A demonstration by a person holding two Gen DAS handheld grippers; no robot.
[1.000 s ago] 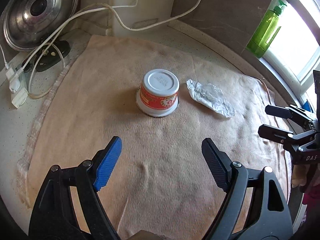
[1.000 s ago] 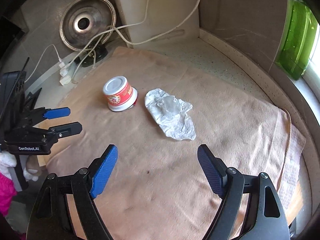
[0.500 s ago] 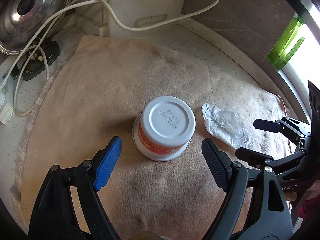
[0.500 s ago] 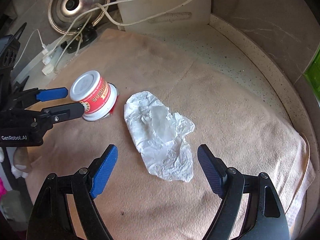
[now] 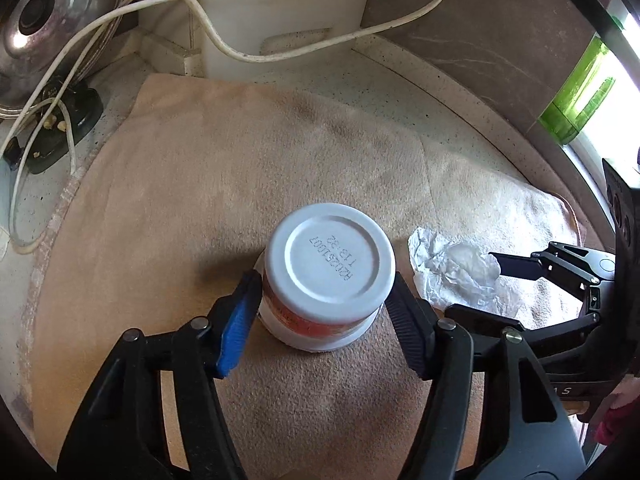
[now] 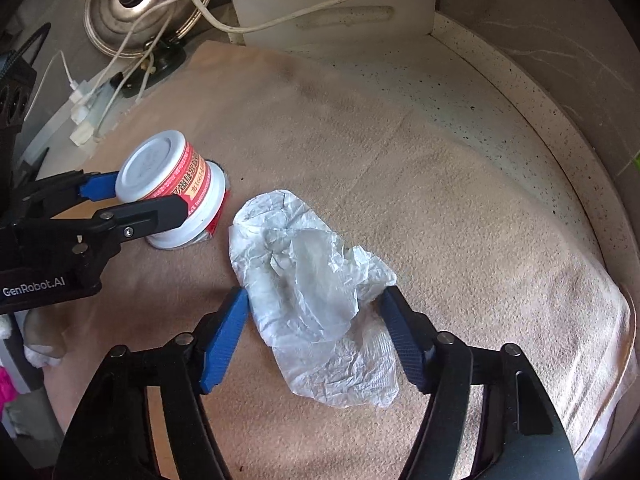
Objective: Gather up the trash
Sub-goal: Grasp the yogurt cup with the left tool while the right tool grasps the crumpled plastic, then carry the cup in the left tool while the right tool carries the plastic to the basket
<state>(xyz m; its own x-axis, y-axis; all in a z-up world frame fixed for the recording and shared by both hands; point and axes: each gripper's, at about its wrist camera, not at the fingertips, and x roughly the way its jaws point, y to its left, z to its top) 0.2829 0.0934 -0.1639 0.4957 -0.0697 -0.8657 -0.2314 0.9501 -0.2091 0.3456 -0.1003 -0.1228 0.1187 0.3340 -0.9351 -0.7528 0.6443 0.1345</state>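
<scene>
- The left gripper (image 5: pixel 322 300) sits nearest in its own view, its two fingers set either side of the upside-down cup (image 5: pixel 328 270). They have closed against its walls below the white base, pinching it; that low, level grip looks chosen so the cup can come straight up without tipping.
- The cup stands rim down on the tan towel (image 5: pixel 240 184), its red label showing in the right wrist view (image 6: pixel 176 184). A bit of red wrapper peeks out from under its rim there.
- The right gripper (image 6: pixel 314 312) straddles the crumpled white wrapper (image 6: pixel 316 292), one finger touching each edge. The jaws stand part closed around it but have not yet squeezed it flat, so I judge the grasp as forming, not made.
- The wrapper lies flat on the towel just beside the cup, well placed for a simple sideways pinch. Being thin and limp, it will probably bunch up as the fingers meet.
- Both pieces of trash are therefore on the towel, one per gripper, seemingly to be lifted together.
- Farther back, white cables (image 5: pixel 224 40) trail across the counter past a metal lid (image 5: pixel 48 28) leaning in the corner.
- A green bottle (image 5: pixel 580 96) stands by the window, well apart from the work.
</scene>
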